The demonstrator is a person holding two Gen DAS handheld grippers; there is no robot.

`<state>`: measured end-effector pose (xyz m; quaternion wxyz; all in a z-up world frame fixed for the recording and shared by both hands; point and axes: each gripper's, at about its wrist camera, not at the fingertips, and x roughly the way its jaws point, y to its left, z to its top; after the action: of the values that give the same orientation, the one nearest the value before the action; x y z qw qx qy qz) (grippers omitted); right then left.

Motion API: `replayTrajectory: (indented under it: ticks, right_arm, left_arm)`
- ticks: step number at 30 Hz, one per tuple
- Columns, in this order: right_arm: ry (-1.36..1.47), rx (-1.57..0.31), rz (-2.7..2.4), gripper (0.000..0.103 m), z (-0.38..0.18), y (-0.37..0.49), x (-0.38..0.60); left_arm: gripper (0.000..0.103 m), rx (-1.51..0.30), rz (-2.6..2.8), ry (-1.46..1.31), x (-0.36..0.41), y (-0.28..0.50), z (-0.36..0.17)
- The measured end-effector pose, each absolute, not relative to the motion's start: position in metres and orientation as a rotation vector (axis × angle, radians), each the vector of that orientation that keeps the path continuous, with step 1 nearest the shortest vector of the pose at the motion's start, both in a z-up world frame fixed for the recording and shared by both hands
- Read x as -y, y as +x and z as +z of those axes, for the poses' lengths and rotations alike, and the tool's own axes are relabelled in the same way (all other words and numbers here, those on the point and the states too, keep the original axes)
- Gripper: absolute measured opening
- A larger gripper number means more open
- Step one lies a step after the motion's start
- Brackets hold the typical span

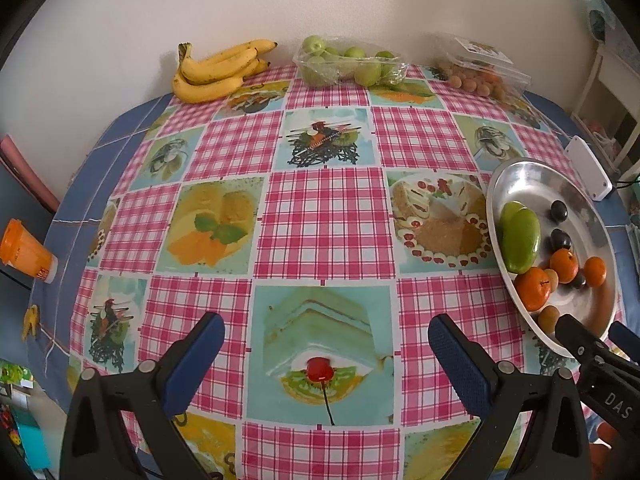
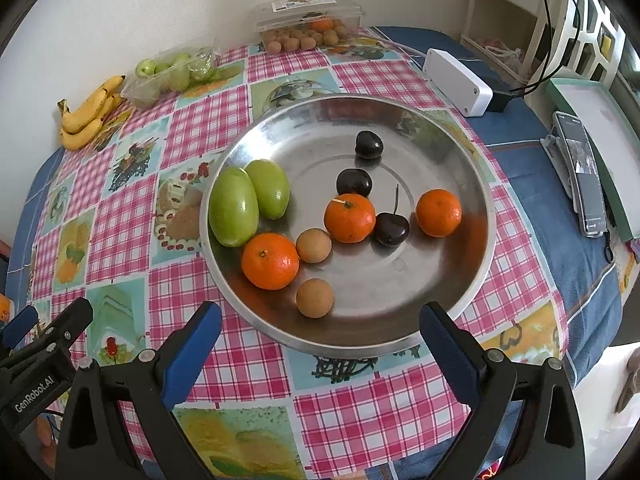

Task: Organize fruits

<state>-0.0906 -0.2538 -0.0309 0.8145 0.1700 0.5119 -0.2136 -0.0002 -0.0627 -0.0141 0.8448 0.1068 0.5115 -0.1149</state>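
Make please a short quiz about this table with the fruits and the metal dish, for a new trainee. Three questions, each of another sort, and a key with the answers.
1. How many oranges lie in the metal dish?
2. True or false: the right tool is shut on a cherry.
3. What lies nearest the bananas along the wall? A. the clear box of small brown fruits B. the open tray of green fruits C. the white box

Key
1. Three.
2. False: both the right tool and the left tool are open and hold nothing.
3. B.
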Motion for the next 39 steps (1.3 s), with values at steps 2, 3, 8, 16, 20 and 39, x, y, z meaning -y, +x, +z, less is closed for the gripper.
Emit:
replayTrajectory:
  ticks: [2, 3, 8, 16, 20, 39]
  right_arm:
    - [0.362, -1.095, -0.456, 0.099, -0.032, -0.089, 0.254]
    - [0.361, -1.096, -0.456, 0.099, -0.032, -0.089, 0.254]
    - [0.361, -1.103, -0.455, 0.099, -0.035, -0.088, 0.254]
    - [0.367, -1.117, -0.456, 0.099, -0.042, -0.084, 0.257]
    - [0.370, -1.120, -0.456, 0.099, -0.044, -0.083, 0.257]
    - [0.367, -1.122, -0.456, 0.099, -0.045, -0.081, 0.256]
  left_arm:
    - [0.103, -1.081, -0.247, 0.221, 0.063, 0.000, -0.014]
    - [0.103, -1.082, -0.247, 0.221, 0.063, 0.000, -0.014]
    - [0.103, -1.085, -0.251, 0.222, 0.063, 0.001, -0.015]
    - [0.103, -1.096, -0.248, 0.224, 0.063, 0.003, -0.018]
    - [0.103, -1.097, -0.249, 0.226, 0.063, 0.004, -0.018]
    - [0.103, -1.091, -0.239, 0.235, 0.062, 0.005, -0.019]
